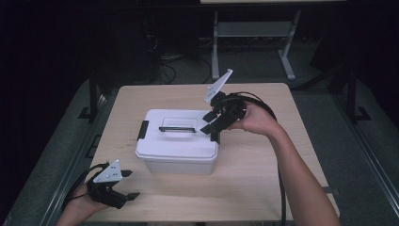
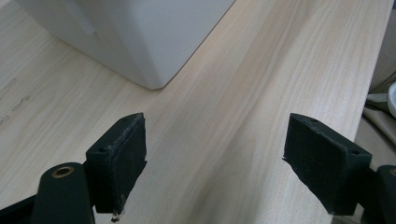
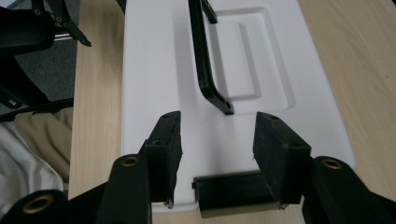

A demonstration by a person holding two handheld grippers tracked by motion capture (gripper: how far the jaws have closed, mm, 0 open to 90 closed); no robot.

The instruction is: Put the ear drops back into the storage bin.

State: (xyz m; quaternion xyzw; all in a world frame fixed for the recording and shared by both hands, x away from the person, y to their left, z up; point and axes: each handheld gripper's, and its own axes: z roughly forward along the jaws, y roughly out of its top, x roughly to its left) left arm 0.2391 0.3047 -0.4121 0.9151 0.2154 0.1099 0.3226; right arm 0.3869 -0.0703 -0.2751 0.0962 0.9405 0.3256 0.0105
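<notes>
White box, black handle, light wood-grain table.

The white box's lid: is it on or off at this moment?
On. The lid sits flat over the white box, its black handle lying across the top.

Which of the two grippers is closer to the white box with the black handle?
The right. The right gripper hovers at the white box's right end, its fingers open either side of the black latch. The left gripper rests apart, near the table's front-left corner.
</notes>
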